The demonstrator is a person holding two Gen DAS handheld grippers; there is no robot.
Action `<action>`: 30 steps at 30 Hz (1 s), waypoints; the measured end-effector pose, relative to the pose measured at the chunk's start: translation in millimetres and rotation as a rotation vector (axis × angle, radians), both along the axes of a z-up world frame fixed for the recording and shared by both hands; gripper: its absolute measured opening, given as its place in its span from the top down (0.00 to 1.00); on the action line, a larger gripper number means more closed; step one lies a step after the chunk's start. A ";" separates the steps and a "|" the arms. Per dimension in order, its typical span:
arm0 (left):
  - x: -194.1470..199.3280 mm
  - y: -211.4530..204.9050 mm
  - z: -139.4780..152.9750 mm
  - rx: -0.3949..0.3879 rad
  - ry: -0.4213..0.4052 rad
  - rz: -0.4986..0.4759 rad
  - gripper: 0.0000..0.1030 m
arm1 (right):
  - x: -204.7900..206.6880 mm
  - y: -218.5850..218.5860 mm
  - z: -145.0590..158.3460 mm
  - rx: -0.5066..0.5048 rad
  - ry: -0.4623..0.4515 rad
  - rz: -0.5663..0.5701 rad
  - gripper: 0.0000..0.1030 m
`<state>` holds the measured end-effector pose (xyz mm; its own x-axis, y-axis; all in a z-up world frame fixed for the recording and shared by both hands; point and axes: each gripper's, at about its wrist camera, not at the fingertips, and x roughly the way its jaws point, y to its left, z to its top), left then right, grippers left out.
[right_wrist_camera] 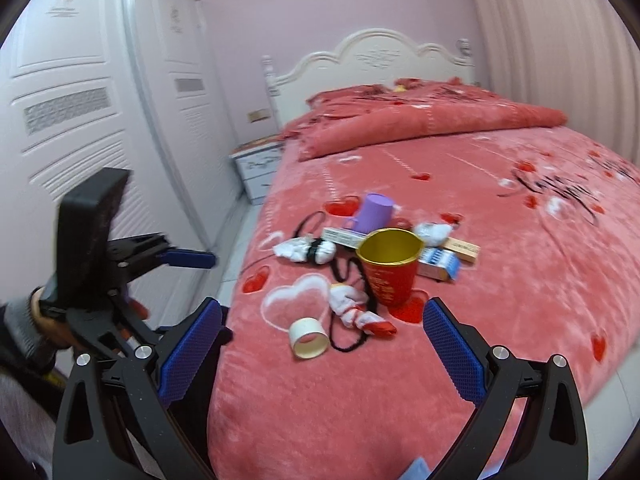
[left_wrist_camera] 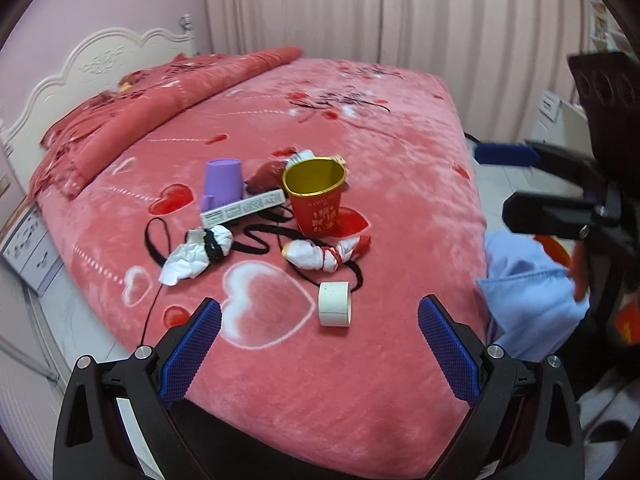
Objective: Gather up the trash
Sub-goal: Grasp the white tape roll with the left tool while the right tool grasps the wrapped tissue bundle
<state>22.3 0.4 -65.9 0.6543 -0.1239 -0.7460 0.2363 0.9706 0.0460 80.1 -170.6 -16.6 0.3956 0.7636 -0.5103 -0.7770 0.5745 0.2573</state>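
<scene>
On the pink heart-print bed (left_wrist_camera: pixel 360 380) lies a pile of litter. An upright red paper cup (left_wrist_camera: pixel 316 196) (right_wrist_camera: pixel 390 270) with a gold inside stands in the middle. Around it lie a white tape roll (left_wrist_camera: pixel 335 304) (right_wrist_camera: pixel 308 338), two crumpled white wrappers (left_wrist_camera: pixel 198 254) (left_wrist_camera: pixel 320 254), black cord (left_wrist_camera: pixel 256 240), a flat white box (left_wrist_camera: pixel 244 208), a purple cup (left_wrist_camera: pixel 223 182) (right_wrist_camera: pixel 374 212) and a blue-white box (right_wrist_camera: pixel 440 262). My left gripper (left_wrist_camera: pixel 320 336) hovers open over the bed's near edge, short of the tape roll. My right gripper (right_wrist_camera: pixel 322 336) is open too, nothing between its fingers.
A folded red quilt (left_wrist_camera: pixel 132 120) lies by the white headboard (right_wrist_camera: pixel 372 64). A nightstand (right_wrist_camera: pixel 258 168) stands beside the bed, white wardrobe doors (right_wrist_camera: pixel 80 120) along the left wall. Light blue cloth (left_wrist_camera: pixel 528 292) sits off the bed's right edge. Curtains (left_wrist_camera: pixel 380 12) hang behind.
</scene>
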 end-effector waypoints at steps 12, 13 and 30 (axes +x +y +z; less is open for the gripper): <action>29.9 2.7 -31.8 -0.065 0.087 -0.147 0.06 | 34.1 28.0 -45.0 -0.166 -0.017 0.172 0.04; 32.0 1.5 -33.9 -0.056 0.088 -0.159 0.06 | 37.6 29.2 -49.7 -0.169 -0.018 0.180 0.04; 70.0 5.3 -69.7 -0.096 0.176 -0.280 0.33 | 92.5 65.8 -111.2 -0.228 0.055 0.333 0.45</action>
